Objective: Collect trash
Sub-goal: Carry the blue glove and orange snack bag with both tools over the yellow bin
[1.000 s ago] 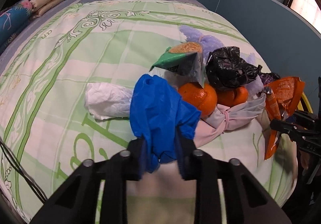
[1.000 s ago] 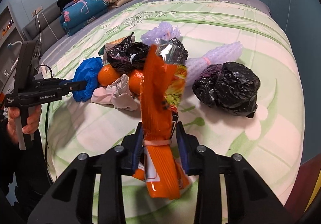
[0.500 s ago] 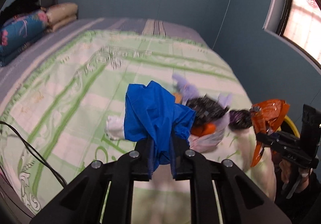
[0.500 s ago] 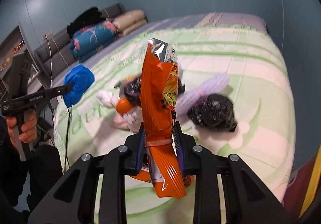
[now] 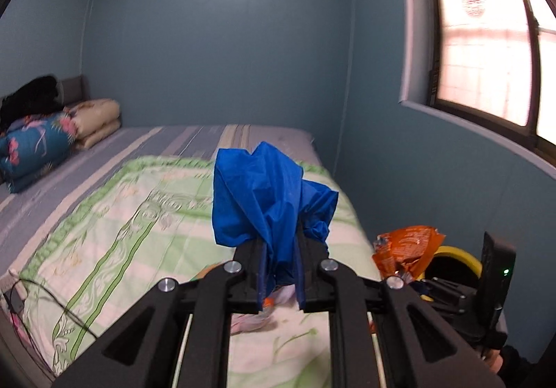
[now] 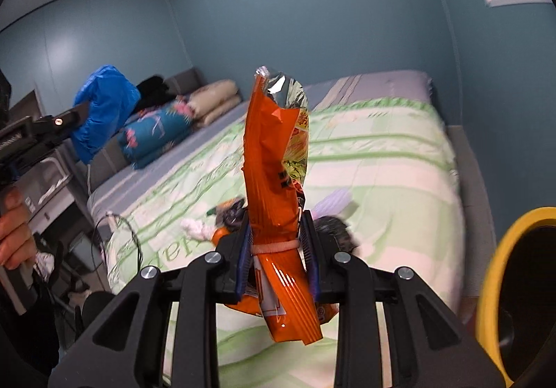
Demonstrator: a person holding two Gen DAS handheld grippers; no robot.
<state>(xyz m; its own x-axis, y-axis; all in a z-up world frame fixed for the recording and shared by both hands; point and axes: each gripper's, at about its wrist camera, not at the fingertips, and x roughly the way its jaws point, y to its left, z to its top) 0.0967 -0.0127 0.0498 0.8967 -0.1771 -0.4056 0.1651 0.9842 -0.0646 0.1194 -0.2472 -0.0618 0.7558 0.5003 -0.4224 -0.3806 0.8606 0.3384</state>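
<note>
My left gripper (image 5: 280, 271) is shut on a crumpled blue plastic bag (image 5: 267, 200) and holds it high above the bed; the bag also shows in the right wrist view (image 6: 102, 110). My right gripper (image 6: 278, 252) is shut on an orange snack wrapper (image 6: 274, 179) with a rubber band around it, also raised; the wrapper shows in the left wrist view (image 5: 405, 247). A yellow-rimmed bin (image 6: 504, 287) with a dark inside stands at the right, beside the bed; its rim shows in the left wrist view (image 5: 458, 257). The remaining trash pile (image 6: 229, 214) lies on the bed below, mostly hidden by the grippers.
The bed (image 5: 139, 214) has a green-patterned cover. Folded blankets (image 5: 38, 141) are stacked at its far left end. A black cable (image 5: 52, 297) lies at the bed's left edge. Blue walls and a window (image 5: 486, 51) are at the right.
Both grippers have lifted away from the bed with their loads and tilted up. The trash pile has dropped low in view, and the yellow-rimmed bin has come into the right wrist view.
</note>
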